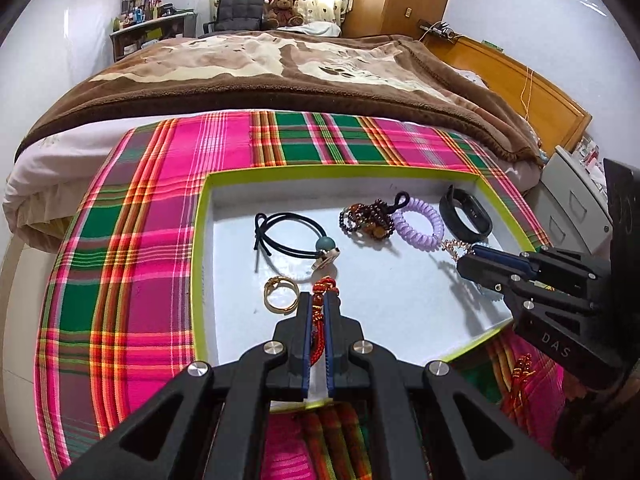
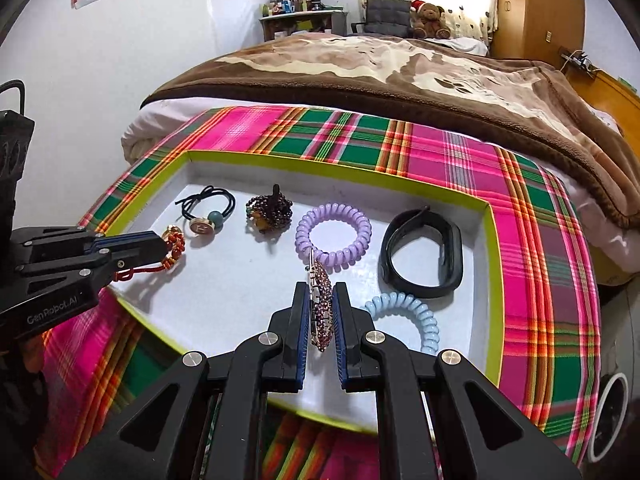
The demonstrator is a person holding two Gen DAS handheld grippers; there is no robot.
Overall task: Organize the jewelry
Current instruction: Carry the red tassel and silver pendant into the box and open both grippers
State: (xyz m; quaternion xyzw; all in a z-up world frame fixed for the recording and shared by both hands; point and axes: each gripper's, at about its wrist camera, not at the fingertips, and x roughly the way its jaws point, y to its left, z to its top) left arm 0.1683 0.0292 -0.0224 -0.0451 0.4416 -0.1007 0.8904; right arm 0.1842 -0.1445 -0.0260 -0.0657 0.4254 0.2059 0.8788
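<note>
A white tray with a lime-green rim [image 1: 344, 171] [image 2: 320, 172] lies on a plaid cloth. My left gripper [image 1: 318, 300] [image 2: 160, 245] is shut on a red braided cord bracelet [image 1: 325, 290] [image 2: 174, 249] over the tray's near left part. My right gripper [image 2: 321, 292] [image 1: 466, 260] is shut on a purple rhinestone bracelet [image 2: 322, 312] held edge-on above the tray's near middle; its chain [image 1: 454, 246] shows at the fingertips in the left wrist view. In the tray lie a black hair tie with a teal bead [image 1: 288, 236] [image 2: 208, 216], a gold ring [image 1: 280, 298], a dark bead bracelet [image 1: 368, 220] [image 2: 270, 210], a lilac coil tie [image 1: 418, 220] [image 2: 334, 236], a black wristband [image 1: 466, 212] [image 2: 422, 256] and a blue coil tie [image 2: 408, 316].
The plaid cloth [image 1: 132, 240] [image 2: 532, 220] covers a small table in front of a bed with a brown blanket [image 1: 280, 64]. A white drawer unit [image 1: 576, 200] stands at the right. Another red-and-gold item [image 1: 520, 376] lies on the cloth beyond the tray's near right edge.
</note>
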